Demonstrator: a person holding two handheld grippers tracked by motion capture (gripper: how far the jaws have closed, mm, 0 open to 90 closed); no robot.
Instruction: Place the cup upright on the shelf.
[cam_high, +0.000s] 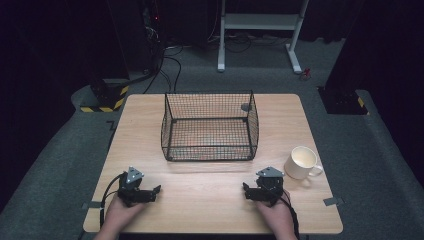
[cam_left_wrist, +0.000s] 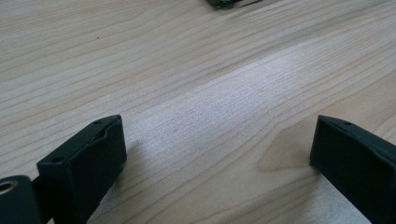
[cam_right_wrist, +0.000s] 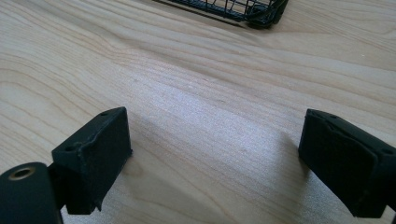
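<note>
Both hands are resting low on the worktop (cam_high: 210, 200), the left gripper (cam_left_wrist: 217, 154) and right gripper (cam_right_wrist: 215, 149) gaping wide on nothing; the white mug (cam_high: 302, 162) is sitting just beside the right gripper's jaws.

Cup (cam_high: 302, 162) right of basket (cam_high: 210, 127) on table (cam_high: 210, 200).

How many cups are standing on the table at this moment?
1. A white mug stands upright near the wooden table's right edge, beside the right tongs and to the right of the wire basket.
</note>
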